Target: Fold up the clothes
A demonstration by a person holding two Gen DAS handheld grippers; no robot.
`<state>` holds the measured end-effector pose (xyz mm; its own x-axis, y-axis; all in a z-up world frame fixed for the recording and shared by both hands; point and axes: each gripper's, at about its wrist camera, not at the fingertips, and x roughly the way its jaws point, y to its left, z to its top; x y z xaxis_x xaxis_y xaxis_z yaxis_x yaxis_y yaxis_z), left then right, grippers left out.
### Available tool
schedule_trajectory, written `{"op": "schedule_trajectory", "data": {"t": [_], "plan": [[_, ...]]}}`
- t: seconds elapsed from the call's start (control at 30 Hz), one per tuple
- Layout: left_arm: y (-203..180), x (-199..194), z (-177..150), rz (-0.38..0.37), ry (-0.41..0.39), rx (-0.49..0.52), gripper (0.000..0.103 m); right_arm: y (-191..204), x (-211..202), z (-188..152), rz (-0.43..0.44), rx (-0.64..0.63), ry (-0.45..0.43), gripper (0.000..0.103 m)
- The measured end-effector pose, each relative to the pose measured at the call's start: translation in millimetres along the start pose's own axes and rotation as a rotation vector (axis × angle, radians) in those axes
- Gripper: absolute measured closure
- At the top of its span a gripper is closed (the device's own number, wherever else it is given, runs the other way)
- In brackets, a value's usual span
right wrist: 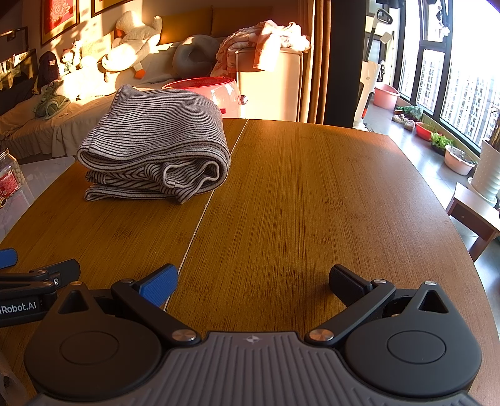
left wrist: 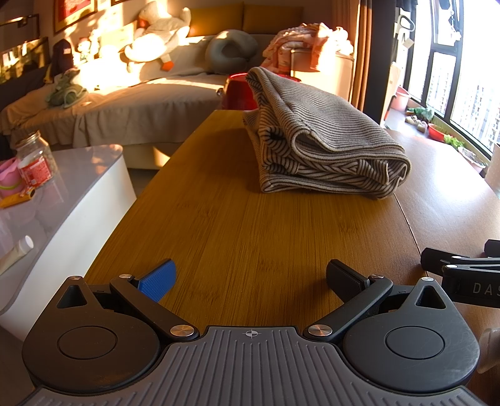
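Both grippers spread wide, empty: left gripper (left wrist: 250, 281), right gripper (right wrist: 254, 282), side by side low over the near table (right wrist: 312, 203) edge. Striped garment (right wrist: 156, 146) sits folded in a thick stack at the far end, well apart. Looks finished; grippers parked clear.

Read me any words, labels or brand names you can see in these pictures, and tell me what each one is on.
"DAS": cut off at the picture's edge, on the right tool, seen from the left camera.
"iRobot.AI": start cut off, on the left tool, seen from the right camera.
Red label on the jar: too blurred to read.
Red framed picture on the wall: pattern only, nothing legible.
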<state>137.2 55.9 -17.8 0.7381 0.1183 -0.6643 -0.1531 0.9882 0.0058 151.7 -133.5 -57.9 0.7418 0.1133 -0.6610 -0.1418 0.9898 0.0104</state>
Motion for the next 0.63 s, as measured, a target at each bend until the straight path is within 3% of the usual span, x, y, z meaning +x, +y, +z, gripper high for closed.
{"op": "schedule_trajectory", "data": {"t": [0.27, 0.33, 0.43, 0.63], "plan": [[2.9, -1.6, -0.5, -0.013, -0.006, -0.007, 0.000, 2.6, -4.4, -5.9, -0.025, 0.018, -0.020, 0.000], [11.1, -5.4, -1.4, -0.056, -0.028, -0.043, 0.000, 4.8, -4.9, -6.6, -0.030, 0.021, -0.022, 0.000], [31.2, -16.2, -4.5, -0.113, -0.109, -0.121, 0.000, 16.1, -5.3, -7.2, -0.016, 0.010, -0.023, 0.000], [59.8, -44.3, 2.2, -0.018, -0.312, -0.114, 0.000, 64.2, -3.6, -5.6, 0.012, -0.016, -0.024, 0.000]]}}
